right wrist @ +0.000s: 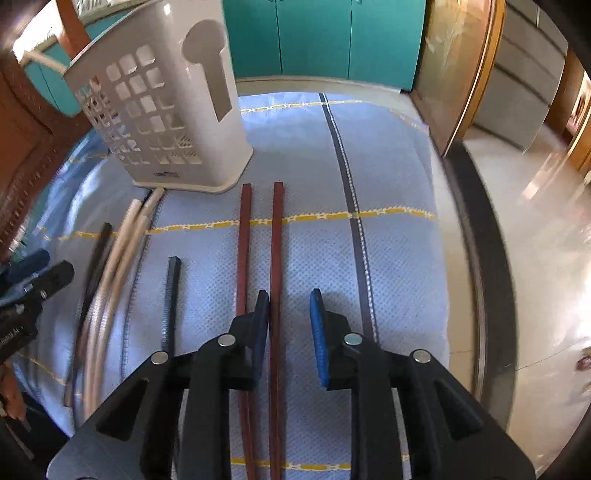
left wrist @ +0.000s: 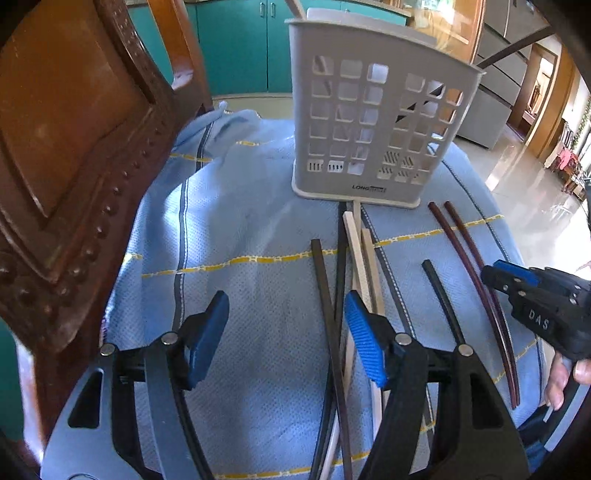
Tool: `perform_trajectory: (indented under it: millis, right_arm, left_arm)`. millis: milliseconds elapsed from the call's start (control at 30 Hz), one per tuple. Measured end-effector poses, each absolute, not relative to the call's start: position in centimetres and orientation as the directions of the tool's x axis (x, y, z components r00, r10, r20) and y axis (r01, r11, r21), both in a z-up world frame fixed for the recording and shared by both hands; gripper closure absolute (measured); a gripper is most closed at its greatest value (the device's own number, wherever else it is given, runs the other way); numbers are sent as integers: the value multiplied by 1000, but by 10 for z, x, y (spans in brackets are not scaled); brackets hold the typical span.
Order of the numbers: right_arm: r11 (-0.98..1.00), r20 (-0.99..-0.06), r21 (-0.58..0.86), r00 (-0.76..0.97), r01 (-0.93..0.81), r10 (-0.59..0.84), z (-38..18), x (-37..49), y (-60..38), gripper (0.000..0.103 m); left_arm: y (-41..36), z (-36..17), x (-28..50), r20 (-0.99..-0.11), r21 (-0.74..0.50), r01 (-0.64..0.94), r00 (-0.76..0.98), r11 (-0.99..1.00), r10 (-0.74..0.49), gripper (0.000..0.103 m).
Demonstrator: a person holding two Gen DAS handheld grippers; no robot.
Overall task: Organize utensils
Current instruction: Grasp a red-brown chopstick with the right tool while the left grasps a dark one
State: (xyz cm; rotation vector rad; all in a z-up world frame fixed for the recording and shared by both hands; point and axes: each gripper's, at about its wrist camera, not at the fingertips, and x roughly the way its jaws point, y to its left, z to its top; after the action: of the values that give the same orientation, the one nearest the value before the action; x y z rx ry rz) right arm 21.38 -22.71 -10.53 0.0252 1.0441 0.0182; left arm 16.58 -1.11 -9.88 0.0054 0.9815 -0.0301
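Note:
A grey perforated utensil holder stands upright on a blue cloth; it also shows in the right wrist view. Chopsticks lie on the cloth before it: a black one, pale wooden ones, a short black one and a red-brown pair. My left gripper is open over the cloth, with the black chopstick between its fingers. My right gripper is open, with one red-brown chopstick between its fingers; it also appears at the right in the left wrist view.
A carved wooden chair back rises at the left. Teal cabinets stand behind. The table's dark rim and shiny floor lie to the right. A pale stick pokes out of the holder's top.

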Motion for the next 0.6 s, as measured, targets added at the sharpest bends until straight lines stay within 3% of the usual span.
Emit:
perform_trajectory:
  millis: [433,533,600]
  right_arm:
    - [1000,-851,4,525,2,3,-107,239,-223,80]
    - [1000,-848,6,529,-4,7,-107,241,-219,80]
    - [1000,-848,10,530,-22,20,-107,240,-216,84]
  left_arm:
    - [-14,-123,191,-851,-66,11,521,998,-62,44]
    - [-11,-123,196,-850,-119,6,516,993,-105,56]
    - [-11,-124,199,-847,-123,10,520,992,-110,72]
